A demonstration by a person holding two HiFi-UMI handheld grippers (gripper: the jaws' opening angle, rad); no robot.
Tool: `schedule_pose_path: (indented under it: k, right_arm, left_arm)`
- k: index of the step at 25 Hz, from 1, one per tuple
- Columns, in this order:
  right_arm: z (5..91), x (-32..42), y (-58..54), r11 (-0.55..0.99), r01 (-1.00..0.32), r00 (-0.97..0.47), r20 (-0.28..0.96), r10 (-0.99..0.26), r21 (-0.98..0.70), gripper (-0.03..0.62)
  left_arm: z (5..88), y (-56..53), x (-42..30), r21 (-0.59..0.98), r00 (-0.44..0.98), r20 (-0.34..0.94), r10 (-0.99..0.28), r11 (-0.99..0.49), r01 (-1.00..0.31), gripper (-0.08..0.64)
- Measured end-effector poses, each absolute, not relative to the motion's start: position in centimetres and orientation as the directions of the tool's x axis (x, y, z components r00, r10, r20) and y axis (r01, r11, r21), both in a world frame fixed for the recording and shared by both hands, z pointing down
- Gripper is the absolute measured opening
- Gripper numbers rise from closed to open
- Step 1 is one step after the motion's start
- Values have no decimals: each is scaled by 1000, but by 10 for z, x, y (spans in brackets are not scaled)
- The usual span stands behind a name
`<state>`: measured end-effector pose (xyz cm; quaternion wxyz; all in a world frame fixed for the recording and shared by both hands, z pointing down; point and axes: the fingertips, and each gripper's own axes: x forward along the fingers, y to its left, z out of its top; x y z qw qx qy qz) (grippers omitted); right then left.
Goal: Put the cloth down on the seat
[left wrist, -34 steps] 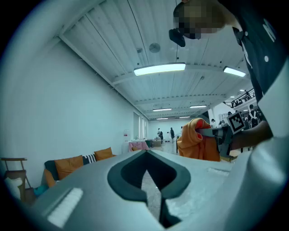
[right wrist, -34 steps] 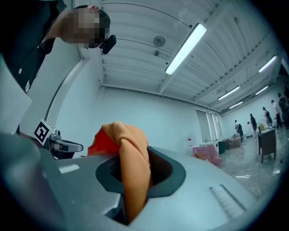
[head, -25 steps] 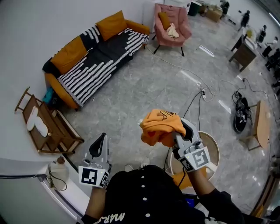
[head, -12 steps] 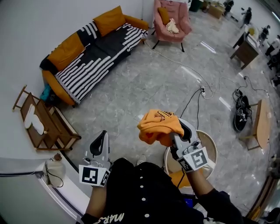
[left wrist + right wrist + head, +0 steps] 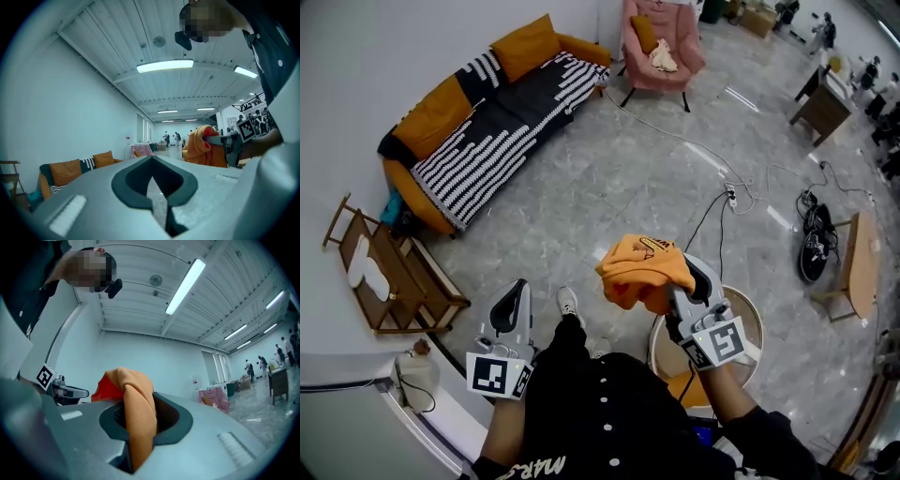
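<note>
white letters "MAR" on the person's black shirt, dark print on orange cloth unreadable

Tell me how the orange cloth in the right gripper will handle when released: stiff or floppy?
Probably floppy: the cloth sags in soft folds around the right gripper. Likely light, since its jaws pinching one fold carry the whole bundle. It may slump and spread once let go.
</note>
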<state>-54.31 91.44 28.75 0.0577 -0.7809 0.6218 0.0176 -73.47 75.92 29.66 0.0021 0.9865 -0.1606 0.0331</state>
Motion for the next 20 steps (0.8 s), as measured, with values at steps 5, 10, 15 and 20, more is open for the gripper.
schedule_pose_path:
  k: [5, 10, 15, 20]
  right_arm:
    - [282, -529, 889, -215, -975, 219, -106, -970, -49, 81]
    - [279, -512, 862, -219, -975, 222, -114, -968, -41, 81]
    - [277, -496, 828, -218, -975, 221, -103, -970, -37, 81]
    - [278, -479, 800, -226, -973, 228, -87, -970, -34, 81]
  left_arm:
    - [297, 733, -717, -10, 949, 55, -310, -951, -310, 1]
    - [295, 705, -695, -9, 953, 38, -299, -954, -299, 1]
    - [295, 676, -673, -6, 959, 37, -280, -960, -280, 1]
    - [296, 642, -658, 17, 954, 49, -296, -955, -297, 1]
